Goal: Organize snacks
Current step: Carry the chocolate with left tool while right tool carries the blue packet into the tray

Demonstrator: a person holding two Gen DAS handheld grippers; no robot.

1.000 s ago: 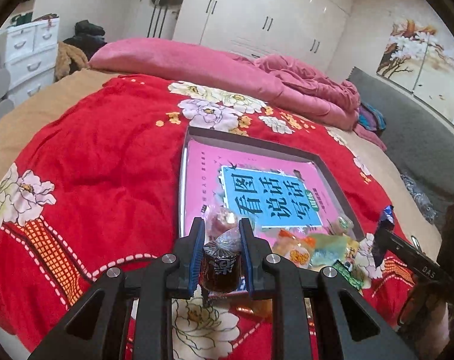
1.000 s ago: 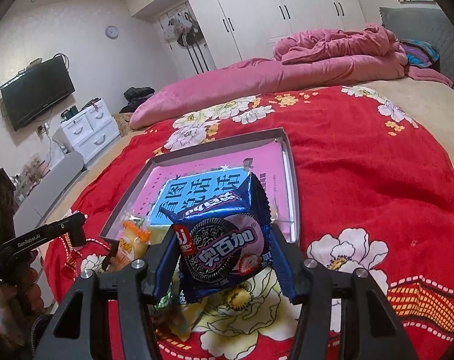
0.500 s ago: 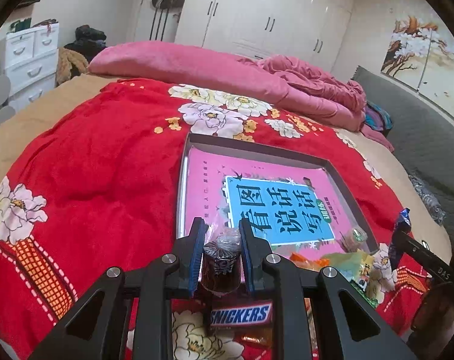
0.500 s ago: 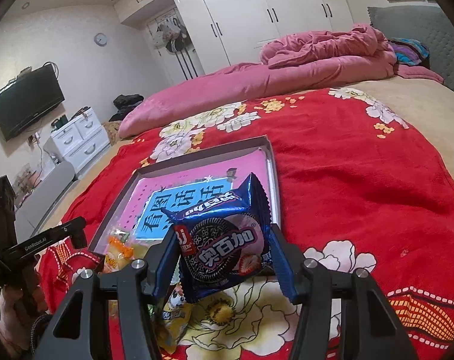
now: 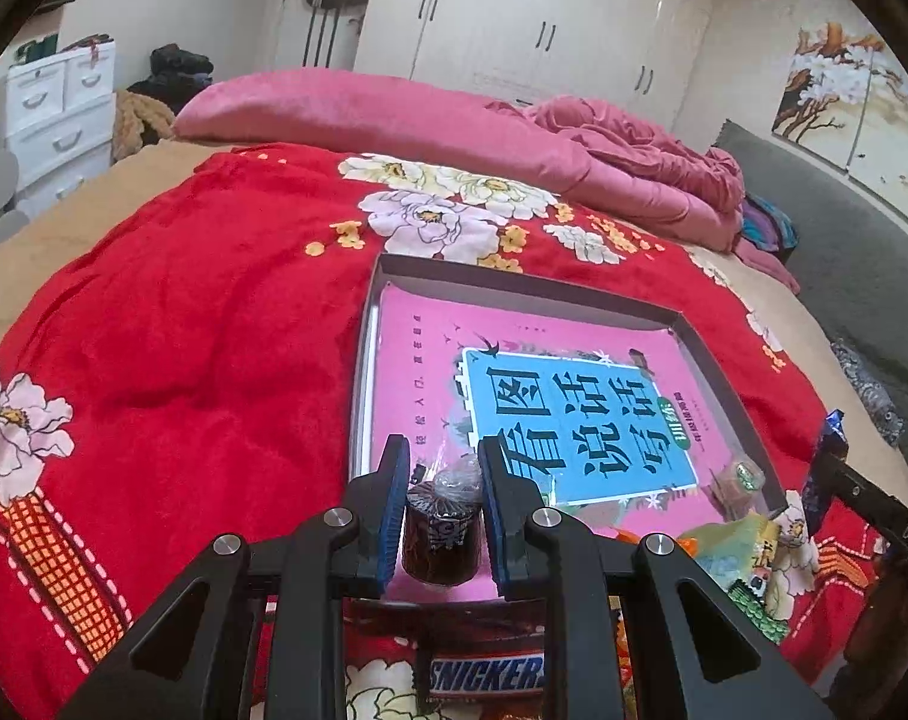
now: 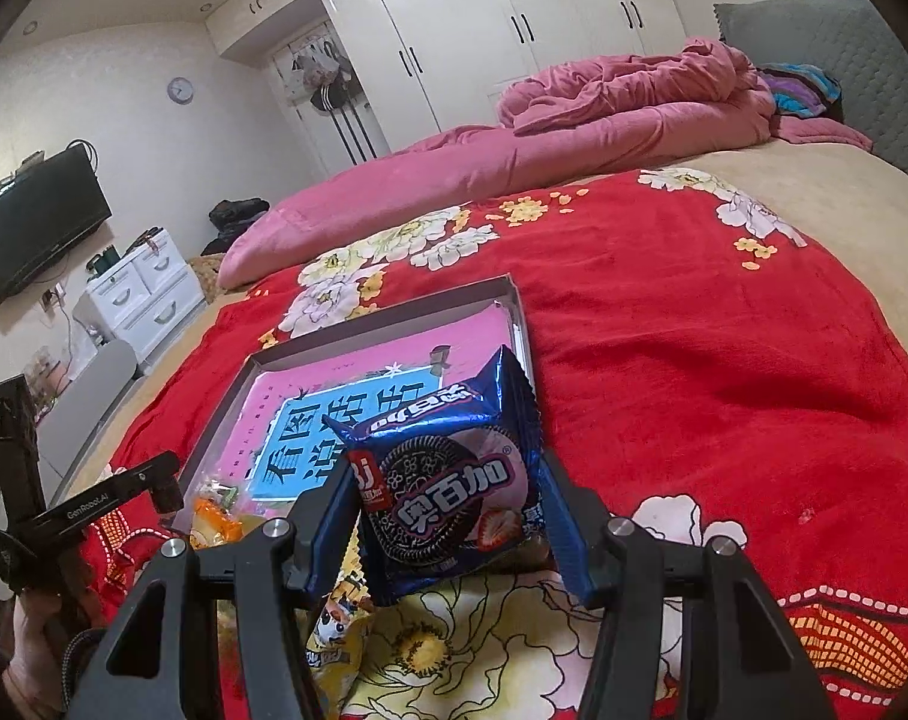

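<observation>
My left gripper [image 5: 443,516] is shut on a small dark jelly cup [image 5: 441,537] and holds it over the near left corner of a shallow grey tray [image 5: 526,279]. The tray has a pink and blue printed sheet [image 5: 568,414] on its floor. My right gripper [image 6: 448,513] is shut on a blue cookie packet [image 6: 448,480], held above the bedspread just short of the tray [image 6: 358,327]. A small green-topped snack [image 5: 739,477] lies in the tray's near right corner.
A Snickers bar [image 5: 484,675] lies on the red floral bedspread [image 5: 184,330] under my left gripper. Yellow and orange snack bags [image 5: 736,546] lie at the tray's near edge, also seen in the right wrist view [image 6: 214,516]. Pink quilts [image 5: 454,126] are piled beyond.
My left gripper has carried the jelly cup forward, from over the bedspread to over the tray's near corner. My right gripper has moved the cookie packet slightly closer to the tray.
</observation>
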